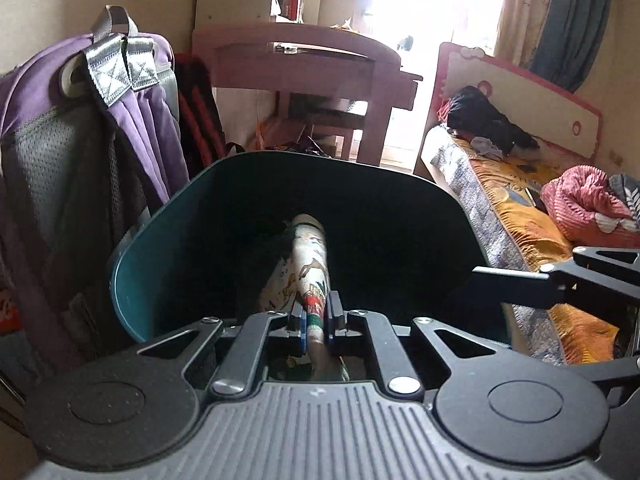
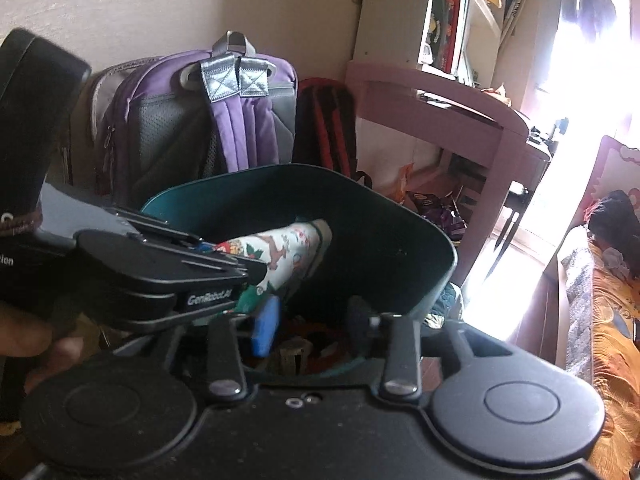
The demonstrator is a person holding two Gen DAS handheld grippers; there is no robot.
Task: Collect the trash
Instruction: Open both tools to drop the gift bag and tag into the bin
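A rolled sheet of white paper with cartoon prints (image 1: 310, 264) sticks out over the mouth of a dark teal bin (image 1: 132, 276). My left gripper (image 1: 316, 314) is shut on the near end of the roll, just above the bin's near rim. In the right wrist view the same roll (image 2: 288, 250) points into the bin (image 2: 440, 258), held by the left gripper (image 2: 256, 270) coming in from the left. My right gripper (image 2: 312, 324) hangs open over the bin's near edge with nothing between its fingers (image 2: 265, 326). Below it, dim scraps (image 2: 296, 350) lie inside the bin.
A purple backpack (image 1: 80, 140) and a red-and-black bag (image 2: 328, 120) stand against the wall behind the bin. A pink desk (image 2: 432, 108) is further back, with snack wrappers (image 2: 436, 208) on the floor under it. A bed (image 1: 520, 224) runs along the right. A hand (image 2: 24, 336) holds the left gripper.
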